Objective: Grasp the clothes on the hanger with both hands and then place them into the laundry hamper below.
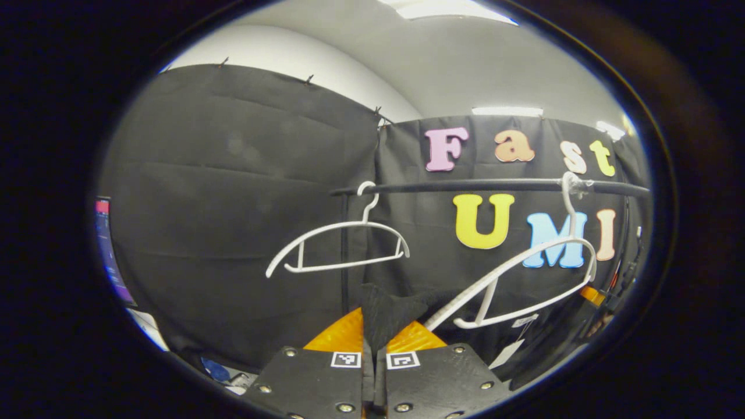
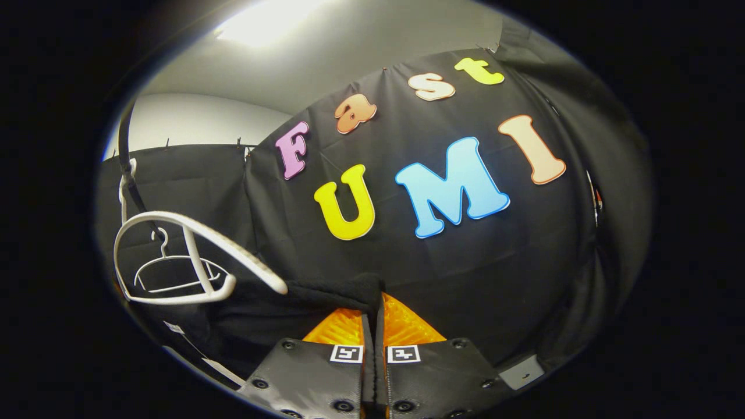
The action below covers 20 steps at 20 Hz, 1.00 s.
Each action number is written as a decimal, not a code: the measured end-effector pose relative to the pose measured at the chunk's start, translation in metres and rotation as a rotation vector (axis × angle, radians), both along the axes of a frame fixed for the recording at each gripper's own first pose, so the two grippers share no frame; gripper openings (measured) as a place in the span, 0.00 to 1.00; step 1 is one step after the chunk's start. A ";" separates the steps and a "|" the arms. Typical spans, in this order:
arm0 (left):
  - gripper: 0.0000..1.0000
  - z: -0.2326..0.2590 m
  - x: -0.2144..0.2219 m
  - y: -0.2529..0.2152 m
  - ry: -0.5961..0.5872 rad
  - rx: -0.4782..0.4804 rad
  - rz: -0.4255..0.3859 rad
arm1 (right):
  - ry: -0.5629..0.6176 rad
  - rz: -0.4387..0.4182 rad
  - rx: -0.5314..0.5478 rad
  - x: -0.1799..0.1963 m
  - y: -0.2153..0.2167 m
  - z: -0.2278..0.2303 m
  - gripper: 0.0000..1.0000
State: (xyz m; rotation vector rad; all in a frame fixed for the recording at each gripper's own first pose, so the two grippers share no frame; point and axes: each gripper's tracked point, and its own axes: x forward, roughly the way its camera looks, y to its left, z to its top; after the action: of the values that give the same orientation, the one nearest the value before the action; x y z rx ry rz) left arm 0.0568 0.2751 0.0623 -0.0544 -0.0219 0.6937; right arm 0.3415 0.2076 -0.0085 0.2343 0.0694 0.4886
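Left gripper view: my left gripper (image 1: 372, 340) pinches the black garment (image 1: 387, 314) beside the tilted white hanger (image 1: 524, 279) — my right gripper (image 2: 372, 326) clamps the same cloth.

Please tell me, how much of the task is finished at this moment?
Done: both grippers have grasped the black garment; the left gripper and right gripper each have jaws closed on its cloth. In hand: the garment is at the tilted white hanger, seemingly coming off. Left: lowering it into the hamper.
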 end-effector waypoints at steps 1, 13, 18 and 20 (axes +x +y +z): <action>0.01 -0.008 -0.003 0.003 0.005 -0.024 0.005 | 0.011 0.002 -0.002 -0.002 0.000 -0.004 0.01; 0.02 -0.066 -0.031 -0.002 0.165 -0.010 -0.061 | 0.090 -0.088 -0.113 -0.058 -0.033 -0.047 0.01; 0.02 -0.080 -0.032 -0.010 0.224 0.014 -0.191 | 0.117 -0.192 -0.158 -0.095 -0.052 -0.054 0.00; 0.02 -0.089 -0.029 -0.016 0.253 0.028 -0.264 | 0.128 -0.237 -0.187 -0.113 -0.061 -0.060 0.00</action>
State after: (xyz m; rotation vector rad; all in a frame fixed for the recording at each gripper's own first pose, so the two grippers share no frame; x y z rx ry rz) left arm 0.0276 0.2587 -0.0269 0.0572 0.2148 0.4323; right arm 0.2287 0.1465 -0.0687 0.0878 0.2084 0.2285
